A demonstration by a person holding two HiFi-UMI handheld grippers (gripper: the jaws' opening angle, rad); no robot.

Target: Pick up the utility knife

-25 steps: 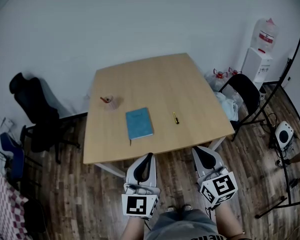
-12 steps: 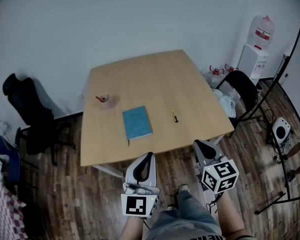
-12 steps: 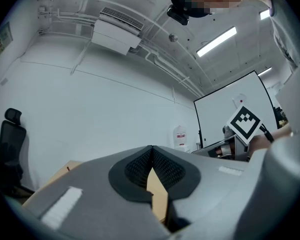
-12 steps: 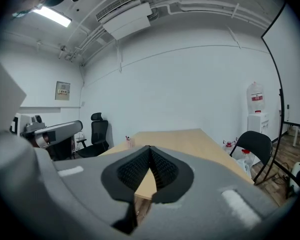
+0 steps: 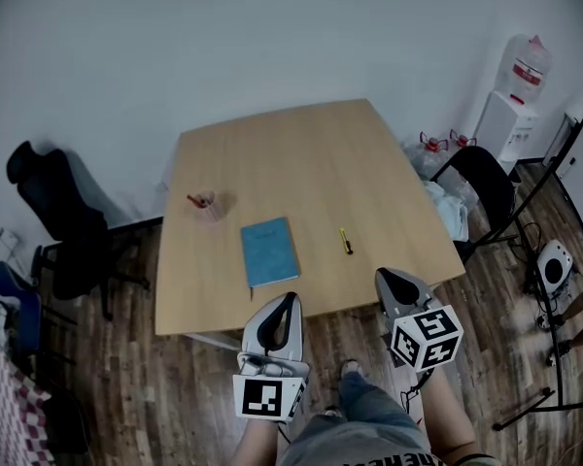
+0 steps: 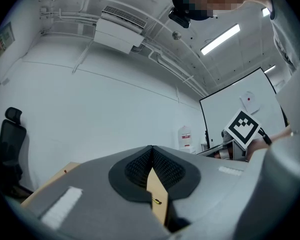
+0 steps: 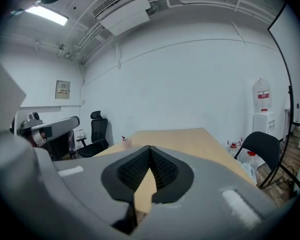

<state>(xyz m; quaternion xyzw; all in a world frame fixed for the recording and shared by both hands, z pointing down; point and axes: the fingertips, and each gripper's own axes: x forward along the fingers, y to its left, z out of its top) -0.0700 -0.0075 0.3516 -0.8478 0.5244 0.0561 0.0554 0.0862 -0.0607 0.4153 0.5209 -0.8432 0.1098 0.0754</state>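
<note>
Both tongs are clenched with nothing in either. The left gripper (image 5: 289, 302) and right gripper (image 5: 389, 278) hang side by side, just short of the near edge of the table (image 5: 301, 149). In each gripper view the pads meet at the tips. Neither touches anything. The utility knife (image 5: 345, 241) lies flat on the tabletop, ahead of the right gripper and slightly to its left, well apart from it. Its long axis runs roughly away from the person; the body is yellow with dark ends. I judge it light and stiff, a slim hard-shelled handle, likely slick on the sides. Best taken across the middle of the body, jaws spanning the narrow width and clear of the blade end; which end that is, too small to tell. Left of it lies a blue notebook (image 5: 269, 251), and farther left a cup (image 5: 210, 205) holding something red. Tabletop pale wood, smooth. Dark plank floor (image 5: 155, 386), white walls, black office chair (image 5: 63, 212) at left, another chair (image 5: 481, 187) and water dispenser (image 5: 513, 110) at right.
</note>
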